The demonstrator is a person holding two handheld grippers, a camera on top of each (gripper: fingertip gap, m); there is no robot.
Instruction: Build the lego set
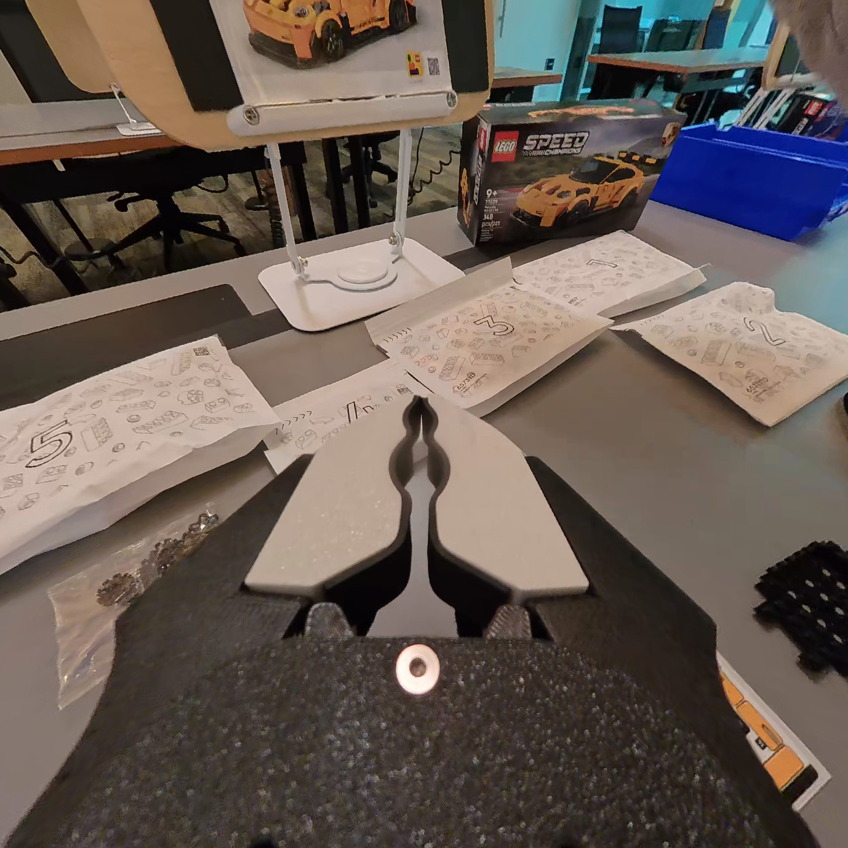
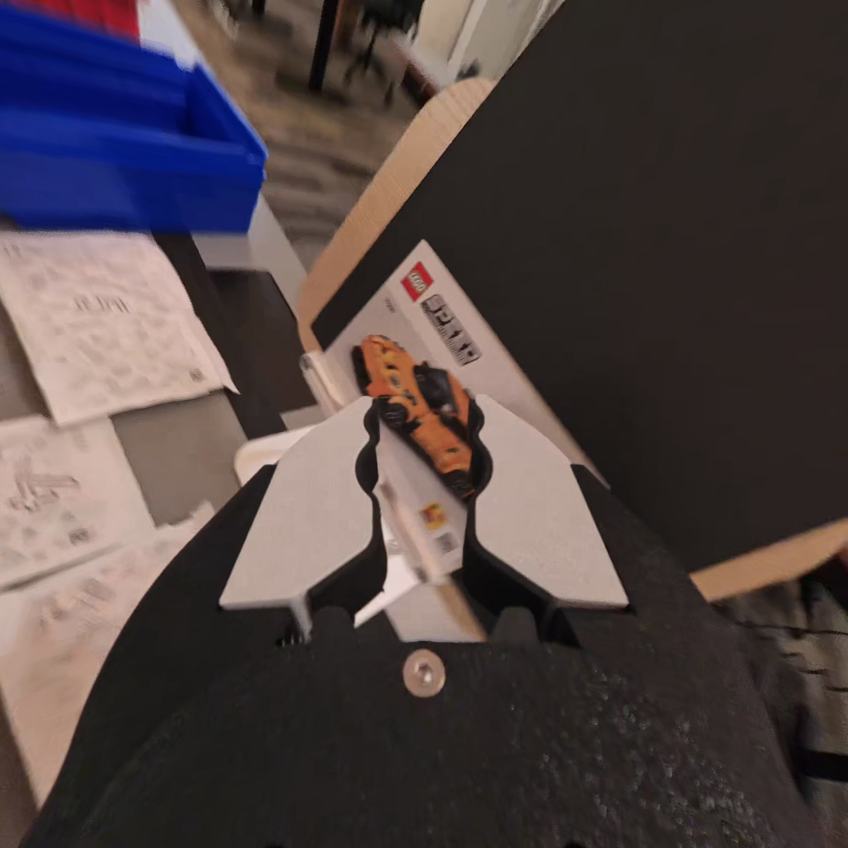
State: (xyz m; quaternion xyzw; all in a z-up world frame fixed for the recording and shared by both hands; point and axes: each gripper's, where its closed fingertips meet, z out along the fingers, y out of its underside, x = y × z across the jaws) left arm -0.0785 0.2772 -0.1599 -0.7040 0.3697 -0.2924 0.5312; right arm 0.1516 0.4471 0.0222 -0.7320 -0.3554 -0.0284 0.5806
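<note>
My left gripper is shut and empty, held low over the grey table. Its tips are over paper bag four, which it partly hides. Paper bags five, three, one and two lie around it. The instruction booklet rests on a white stand. In the tilted, blurred right wrist view, my right gripper is open, and the booklet shows between its fingers. I cannot tell if they touch it.
The set's box stands at the back, with a blue bin to its right. The stand's base sits behind the bags. A clear bag of dark parts, a sticker sheet and a black perforated piece lie near me. The grippers' ends are close to 35 centimetres from one another. The black perforated piece is about 25 centimetres from my left fingertips and 50 centimetres from my right.
</note>
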